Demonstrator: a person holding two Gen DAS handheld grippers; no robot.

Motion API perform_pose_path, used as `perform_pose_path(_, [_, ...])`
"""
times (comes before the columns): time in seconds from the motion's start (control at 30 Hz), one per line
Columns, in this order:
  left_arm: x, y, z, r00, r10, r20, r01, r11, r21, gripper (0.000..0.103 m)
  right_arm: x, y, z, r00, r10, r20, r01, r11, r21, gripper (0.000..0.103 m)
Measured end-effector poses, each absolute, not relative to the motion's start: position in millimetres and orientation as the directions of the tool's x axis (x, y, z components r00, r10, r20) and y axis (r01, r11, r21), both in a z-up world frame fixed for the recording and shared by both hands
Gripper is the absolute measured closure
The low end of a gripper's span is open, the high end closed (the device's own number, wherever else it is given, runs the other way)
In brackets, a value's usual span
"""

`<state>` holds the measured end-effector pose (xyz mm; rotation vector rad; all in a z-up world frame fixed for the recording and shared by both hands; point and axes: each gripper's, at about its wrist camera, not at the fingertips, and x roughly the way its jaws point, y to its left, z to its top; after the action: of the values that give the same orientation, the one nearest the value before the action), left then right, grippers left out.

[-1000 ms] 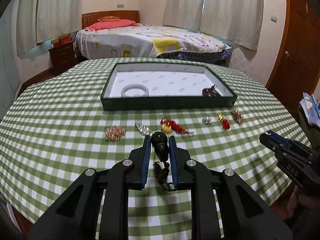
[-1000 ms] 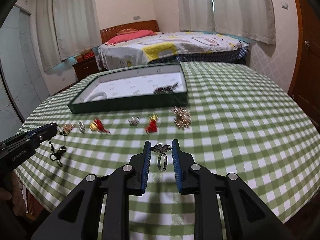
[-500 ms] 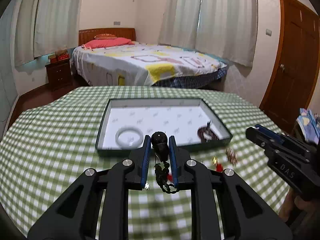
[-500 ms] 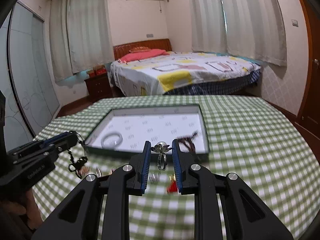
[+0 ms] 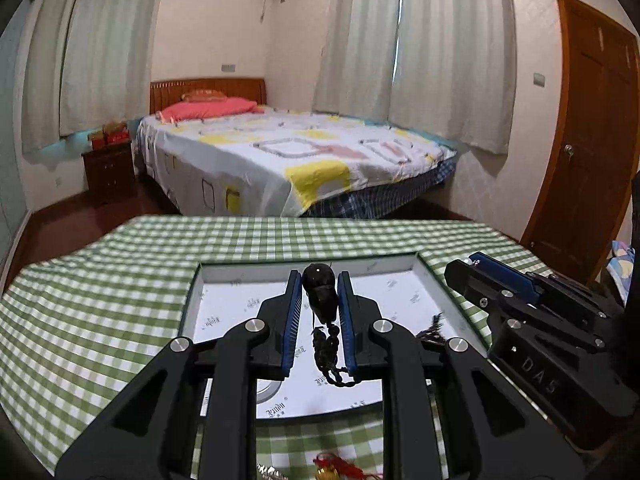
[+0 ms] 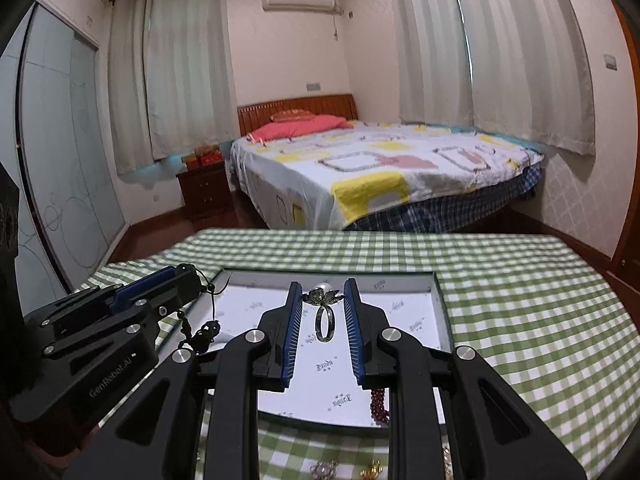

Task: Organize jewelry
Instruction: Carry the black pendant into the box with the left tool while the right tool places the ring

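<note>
A green-and-white checked cloth [image 5: 100, 312] covers the bench, its weave soft and slightly rumpled at the far edge. Beyond it, in the upper half of both views, stands a bed [image 6: 380, 176] with a patchwork-print sheet, a red pillow and a slatted wooden headboard, flanked by pale pleated curtains [image 6: 520, 48]; a wooden door [image 5: 592, 128] fills the right of the left wrist view.

At lower centre lies a shallow dark-green tray [image 6: 444, 312] lined with white printed paper. The left gripper [image 5: 319, 292] is closed narrowly on a dark beaded pendant [image 5: 320, 296], glossy and rounded, its cord dangling over the tray. The right gripper [image 6: 323, 300] pinches a silver flower ring [image 6: 325, 312], the metal band hanging below the petals, also above the tray. Dark red beads [image 6: 378, 404] rest in the tray's lower right corner.
</note>
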<state>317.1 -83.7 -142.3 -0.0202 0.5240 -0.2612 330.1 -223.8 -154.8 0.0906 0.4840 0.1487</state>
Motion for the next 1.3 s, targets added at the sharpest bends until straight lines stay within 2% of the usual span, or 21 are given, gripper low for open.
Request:
perform_pose_path(0.33, [358, -84, -215, 0.726, -0.214, -0.653, 0.209, 0.974, -0.086, 0.085, 371, -222, -228, 0.763, 0.160, -0.626, -0.104, 0.987, 0.126, 0.081])
perform_pose_path(0.5, [368, -79, -234, 0.675, -0.212, -0.707, 0.197, 0.975, -0.105, 0.084, 380, -222, -239, 0.727, 0.167, -0.666, -0.101, 0.985, 0.138, 0.081])
perform_pose_path(0.7, [370, -80, -238, 0.665, -0.218, -0.714, 0.199, 0.974, -0.112, 0.081, 386, -218, -245, 0.687, 0.153, -0.711, -0.111, 0.988, 0.106, 0.080])
perform_pose_path(0.77, [371, -81, -238, 0.663, -0.216, -0.716, 0.198, 0.974, -0.110, 0.071, 388, -217, -248, 0.672, 0.155, -0.724, -0.113, 0.988, 0.107, 0.080])
perform_pose_path(0.83, [371, -81, -238, 0.663, -0.217, -0.716, 0.197, 0.974, -0.113, 0.066, 388, -217, -249, 0.667, 0.153, -0.730, -0.113, 0.988, 0.104, 0.080])
perform_pose_path(0.87, [371, -81, -238, 0.665, -0.217, -0.714, 0.195, 0.974, -0.115, 0.063, 388, -217, -250, 0.665, 0.151, -0.732, -0.111, 0.988, 0.103, 0.078])
perform_pose_path(0.93, [370, -80, -237, 0.667, -0.215, -0.714, 0.189, 0.975, -0.117, 0.059, 388, -218, -251, 0.659, 0.150, -0.737, -0.108, 0.989, 0.104, 0.064])
perform_pose_path(1.2, [362, -73, -233, 0.666, -0.219, -0.713, 0.178, 0.975, -0.133, 0.056, 379, -220, -243, 0.687, 0.145, -0.712, -0.101, 0.989, 0.104, 0.063])
perform_pose_path(1.3, [354, -69, -225, 0.684, -0.222, -0.695, 0.174, 0.975, -0.139, 0.051, 371, -221, -232, 0.713, 0.142, -0.686, -0.096, 0.990, 0.105, 0.063])
